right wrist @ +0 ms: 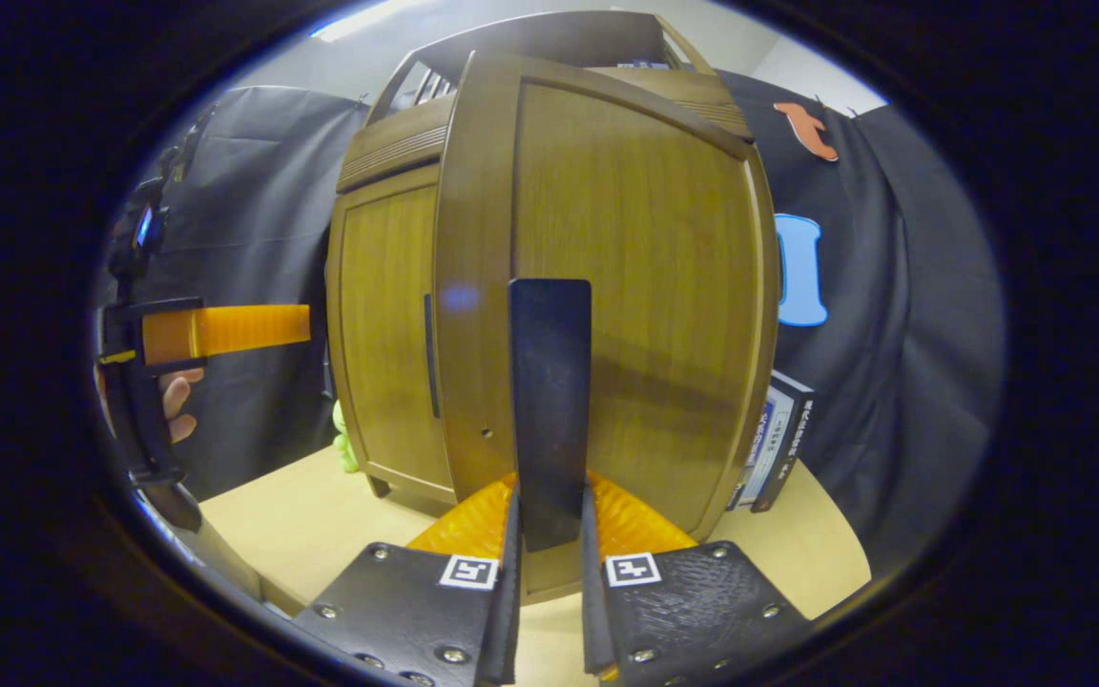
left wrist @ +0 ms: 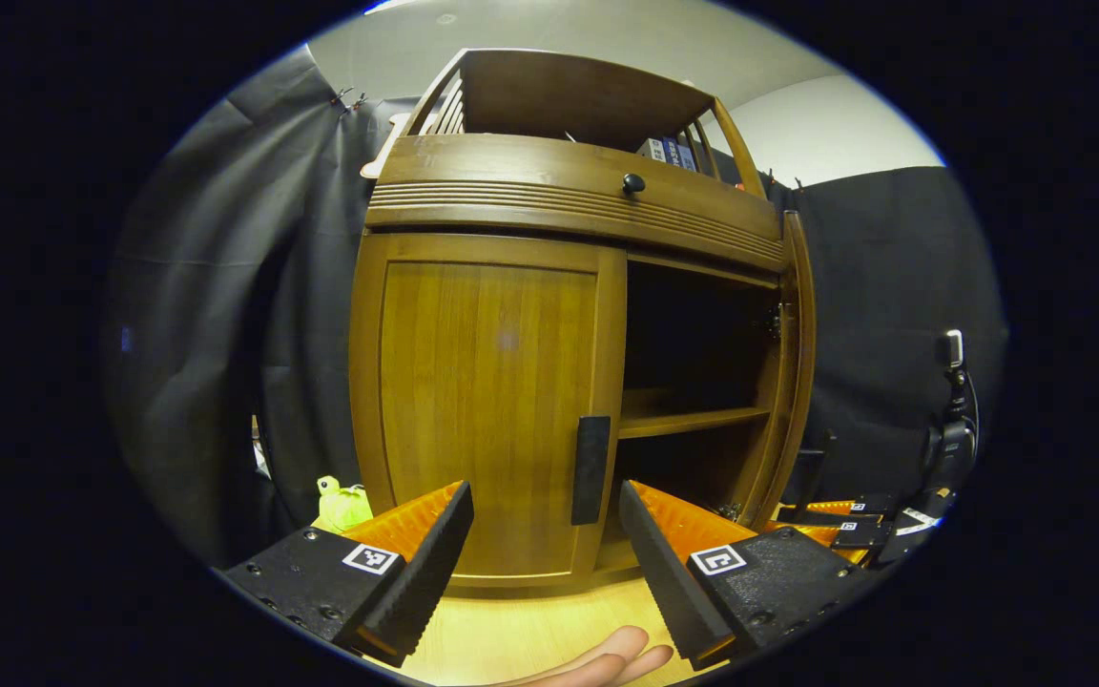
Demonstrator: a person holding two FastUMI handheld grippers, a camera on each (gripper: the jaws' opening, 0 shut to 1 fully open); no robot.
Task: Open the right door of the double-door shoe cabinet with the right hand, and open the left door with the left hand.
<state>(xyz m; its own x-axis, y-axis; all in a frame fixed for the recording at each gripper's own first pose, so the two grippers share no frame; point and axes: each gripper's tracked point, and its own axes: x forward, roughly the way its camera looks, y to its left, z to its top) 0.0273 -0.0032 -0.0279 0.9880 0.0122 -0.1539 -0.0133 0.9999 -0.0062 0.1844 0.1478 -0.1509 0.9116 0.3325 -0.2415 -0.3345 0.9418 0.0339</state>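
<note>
Right gripper [right wrist: 549,534] clamped tight on the right door's black handle [right wrist: 549,401], both fingers pinching its lower end with basically no gap left. Pointed straight at the right door [right wrist: 645,286], which sits swung out from the cabinet, face-on and very close in the right gripper view. From the left gripper view, seen edge-on at the cabinet's right side [left wrist: 796,363], with a dark interior and a wooden shelf [left wrist: 693,418] exposed behind it.

Left gripper [left wrist: 545,534] spread wide, holding nothing, touching nothing. Hanging in front of the left door [left wrist: 487,410], aimed roughly at its black handle [left wrist: 590,469] but clearly short of it. Fingertips of a hand [left wrist: 611,658] peeking in at the bottom edge. In the right gripper view, visible side-on at far left [right wrist: 216,329], orange finger pointing toward the cabinet, a hand [right wrist: 176,401] wrapped around the grip.

Left door shut flush. Shoe cabinet [left wrist: 569,200] standing on a light wooden tabletop [right wrist: 321,506], a drawer with a round black knob [left wrist: 633,183] above the doors. Something small and yellow-green [left wrist: 342,504] beside the cabinet's left foot.
</note>
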